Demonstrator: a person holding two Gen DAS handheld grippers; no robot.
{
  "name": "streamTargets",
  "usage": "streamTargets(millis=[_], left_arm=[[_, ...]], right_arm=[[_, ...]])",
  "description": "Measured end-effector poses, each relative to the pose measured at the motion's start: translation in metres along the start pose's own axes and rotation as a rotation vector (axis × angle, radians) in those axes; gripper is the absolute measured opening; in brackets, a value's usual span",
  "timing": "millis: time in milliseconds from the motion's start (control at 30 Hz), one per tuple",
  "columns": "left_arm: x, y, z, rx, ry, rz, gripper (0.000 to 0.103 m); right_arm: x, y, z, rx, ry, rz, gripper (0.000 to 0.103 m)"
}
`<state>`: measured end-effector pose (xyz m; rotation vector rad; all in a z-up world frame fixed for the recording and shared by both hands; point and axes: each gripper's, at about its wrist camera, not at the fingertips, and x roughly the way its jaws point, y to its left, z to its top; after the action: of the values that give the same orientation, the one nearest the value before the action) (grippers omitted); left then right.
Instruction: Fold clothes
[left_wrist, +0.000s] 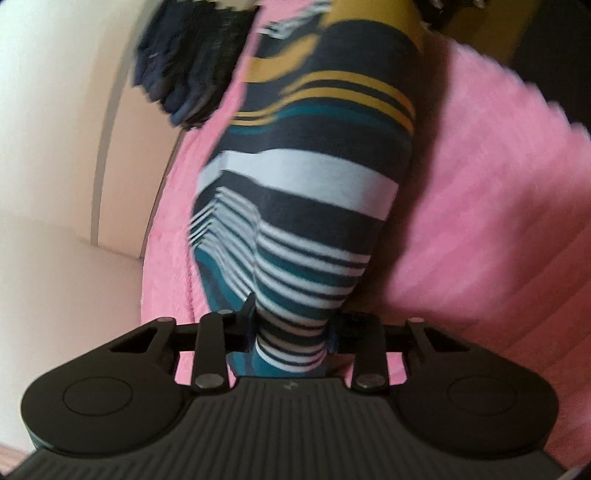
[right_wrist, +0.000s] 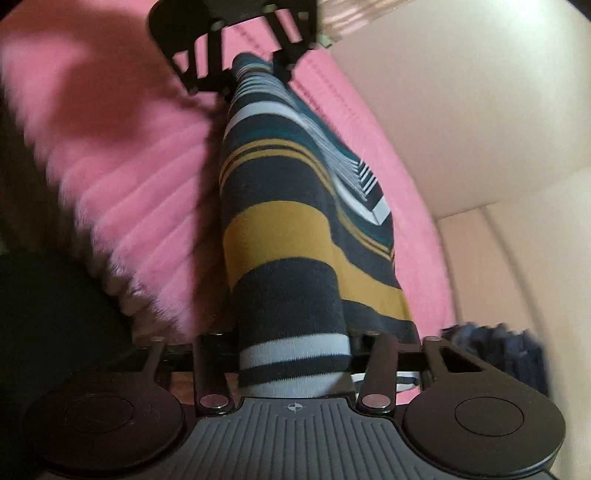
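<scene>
A striped garment (left_wrist: 306, 184) in navy, white, teal and mustard is stretched taut between my two grippers above a pink fluffy blanket (left_wrist: 480, 192). My left gripper (left_wrist: 291, 332) is shut on its teal-and-white striped end. My right gripper (right_wrist: 295, 365) is shut on the other end, by the navy and white bands (right_wrist: 291, 258). In the right wrist view the left gripper (right_wrist: 255, 62) shows at the far end of the garment, clamped on it. The frames are motion-blurred.
A dark navy knitted garment (left_wrist: 184, 62) lies on the blanket's edge; it also shows in the right wrist view (right_wrist: 498, 354). Cream walls or panels (left_wrist: 55, 147) border the blanket. A dark object (right_wrist: 55, 314) sits at lower left in the right wrist view.
</scene>
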<state>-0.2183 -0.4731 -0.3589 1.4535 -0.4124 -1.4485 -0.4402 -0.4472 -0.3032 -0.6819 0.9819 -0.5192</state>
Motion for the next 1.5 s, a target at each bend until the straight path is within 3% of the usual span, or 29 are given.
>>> streamTargets(millis=[100, 233, 400, 500, 633, 733, 800, 900, 1000, 1133, 1233, 1267, 1367, 1500], left_arm=[[-0.009, 0.024, 0.005, -0.071, 0.004, 0.020, 0.025], [-0.031, 0.064, -0.002, -0.139, 0.032, 0.081, 0.023], [-0.077, 0.107, -0.029, -0.207, 0.150, 0.218, 0.023], [-0.116, 0.102, -0.039, -0.227, 0.259, 0.286, 0.022], [-0.166, 0.041, -0.034, -0.277, 0.371, 0.278, 0.022], [-0.180, -0.030, -0.018, -0.367, 0.402, 0.155, 0.024], [-0.179, -0.076, -0.008, -0.406, 0.411, 0.055, 0.025], [-0.181, -0.120, 0.005, -0.390, 0.427, 0.069, 0.026], [-0.207, -0.119, -0.008, -0.575, 0.420, 0.070, 0.028], [-0.229, -0.108, -0.027, -0.701, 0.464, 0.085, 0.028], [-0.250, -0.085, -0.056, -0.874, 0.481, 0.133, 0.029], [-0.250, -0.071, -0.066, -0.949, 0.477, 0.157, 0.030], [-0.250, -0.041, -0.098, -1.205, 0.423, 0.206, 0.043], [-0.221, -0.007, -0.140, -1.529, 0.299, 0.166, 0.045]], right_arm=[[-0.015, -0.038, 0.011, -0.012, -0.066, 0.017, 0.036], [-0.021, -0.089, 0.040, -0.085, -0.181, -0.025, 0.036], [-0.015, -0.127, 0.088, -0.189, -0.404, -0.062, 0.036], [-0.015, -0.121, 0.105, -0.232, -0.550, -0.038, 0.036], [-0.011, -0.070, 0.089, -0.270, -0.615, 0.101, 0.036], [-0.002, -0.024, 0.056, -0.268, -0.565, 0.246, 0.038], [0.001, 0.003, 0.030, -0.297, -0.510, 0.267, 0.040], [-0.010, 0.021, 0.002, -0.305, -0.462, 0.252, 0.047], [-0.025, 0.019, -0.016, -0.223, -0.415, 0.244, 0.056], [-0.034, -0.016, -0.048, -0.089, -0.310, 0.185, 0.057], [-0.029, -0.049, -0.056, 0.101, -0.270, 0.196, 0.057], [-0.027, -0.059, -0.059, 0.181, -0.266, 0.214, 0.057], [-0.022, -0.089, -0.051, 0.439, -0.286, 0.323, 0.072], [0.008, -0.118, -0.019, 0.730, -0.325, 0.510, 0.074]])
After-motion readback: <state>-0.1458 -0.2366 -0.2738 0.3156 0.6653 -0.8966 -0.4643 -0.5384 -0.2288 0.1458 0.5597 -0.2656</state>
